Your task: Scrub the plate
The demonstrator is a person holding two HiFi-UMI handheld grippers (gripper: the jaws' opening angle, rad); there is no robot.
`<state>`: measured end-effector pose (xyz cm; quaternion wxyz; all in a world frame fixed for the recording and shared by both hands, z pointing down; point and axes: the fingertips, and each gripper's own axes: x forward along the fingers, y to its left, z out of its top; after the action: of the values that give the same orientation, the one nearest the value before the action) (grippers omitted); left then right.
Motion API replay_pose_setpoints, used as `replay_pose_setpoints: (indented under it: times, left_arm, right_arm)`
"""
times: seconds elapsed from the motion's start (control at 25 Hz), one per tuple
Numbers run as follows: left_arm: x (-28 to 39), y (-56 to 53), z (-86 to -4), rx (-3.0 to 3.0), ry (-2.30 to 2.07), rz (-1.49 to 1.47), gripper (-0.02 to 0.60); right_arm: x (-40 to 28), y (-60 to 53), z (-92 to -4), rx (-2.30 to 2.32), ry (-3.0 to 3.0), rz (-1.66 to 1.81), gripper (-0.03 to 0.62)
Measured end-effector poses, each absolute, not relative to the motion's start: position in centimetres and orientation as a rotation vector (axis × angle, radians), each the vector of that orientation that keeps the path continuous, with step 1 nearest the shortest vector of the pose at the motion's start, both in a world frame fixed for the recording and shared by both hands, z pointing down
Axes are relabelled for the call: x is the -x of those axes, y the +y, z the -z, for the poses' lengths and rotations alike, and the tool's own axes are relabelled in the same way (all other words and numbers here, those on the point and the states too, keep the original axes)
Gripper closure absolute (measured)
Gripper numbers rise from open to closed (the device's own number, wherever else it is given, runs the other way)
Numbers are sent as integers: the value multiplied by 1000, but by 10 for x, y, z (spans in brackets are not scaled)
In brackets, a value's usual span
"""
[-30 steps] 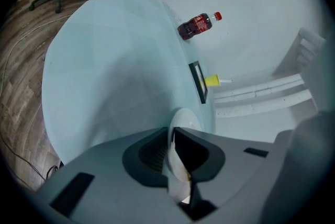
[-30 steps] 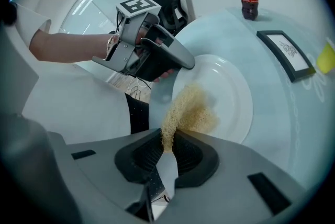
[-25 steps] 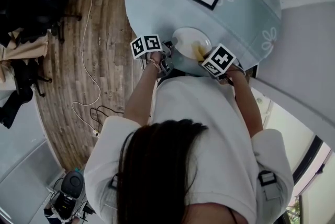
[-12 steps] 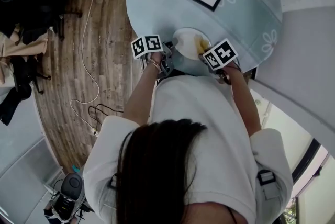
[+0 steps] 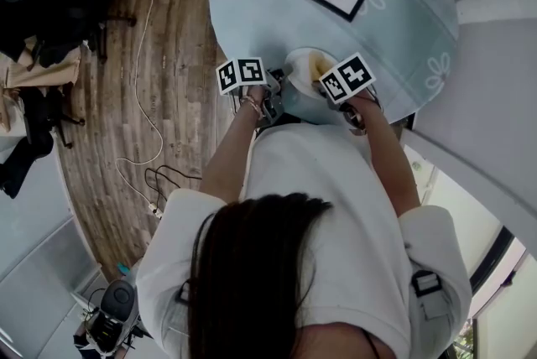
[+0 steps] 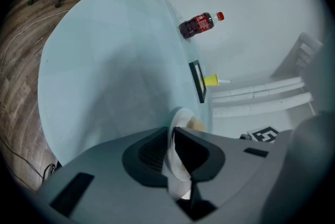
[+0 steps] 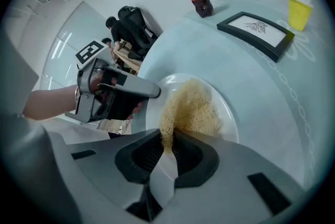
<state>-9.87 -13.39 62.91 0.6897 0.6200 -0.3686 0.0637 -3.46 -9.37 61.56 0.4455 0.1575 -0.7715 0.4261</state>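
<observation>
Jaws of the left gripper (image 6: 171, 136) were pinched on the rim of the white plate (image 7: 230, 115), which sat at the surface's (image 5: 403, 22) near edge, by the person. The right gripper's (image 7: 168, 145) jaws were closed on a tan scouring pad (image 7: 191, 105) lying across the plate.

The white round plate (image 7: 230, 113) rests on the pale blue table (image 7: 282, 92), near its edge. The left gripper (image 6: 171, 134) clamps one side of its rim. A yellowish, fibrous scrub pad (image 7: 191, 105) lies on the plate, and the right gripper (image 7: 168, 140) pinches its edge.
</observation>
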Motion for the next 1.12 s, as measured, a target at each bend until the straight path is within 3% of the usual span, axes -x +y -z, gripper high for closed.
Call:
replay_pose_setpoints:
  times: [1.12]
  left_arm:
    - [158,-127,-617,-1395,-1010,15,532]
  right_arm:
    - [88,-62,-601,-49,-1841,-810,534]
